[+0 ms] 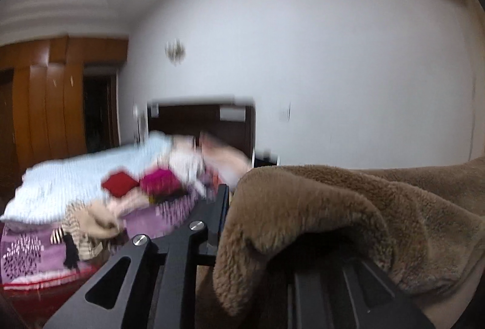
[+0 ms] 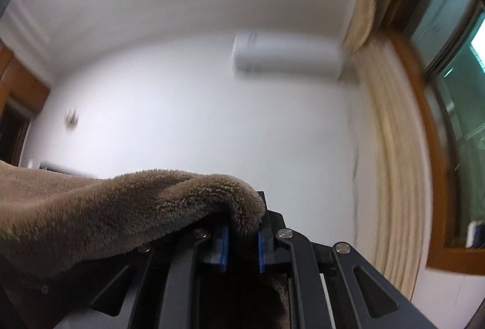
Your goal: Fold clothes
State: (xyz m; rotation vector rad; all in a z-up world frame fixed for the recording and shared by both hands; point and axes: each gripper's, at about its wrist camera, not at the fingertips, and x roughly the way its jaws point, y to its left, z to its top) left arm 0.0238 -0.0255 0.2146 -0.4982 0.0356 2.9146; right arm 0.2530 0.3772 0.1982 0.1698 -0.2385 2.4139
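Big picture first: I've got this brown fleece garment (image 1: 348,207) lifted up in the air between both grippers, well above the bed (image 1: 75,186) with its messy pile of other clothes (image 1: 157,186). The fleece drapes over my left gripper (image 1: 242,223) so thickly that I honestly can't tell whether those jaws are clamped or loose; one finger (image 1: 218,213) sticks out beside the fabric and that's all I get. My right gripper (image 2: 242,241) is easier: the blue pads (image 2: 223,247) are pinching a fat roll of fleece between them.

What worries me: the pile is thick and slippery, so the right pinch could slide off the edge if I pull sideways, and the left side might just be hanging on by drape.

Everything's motion-blurred. No brand or writing readable, not even on the air conditioner (image 2: 288,56).
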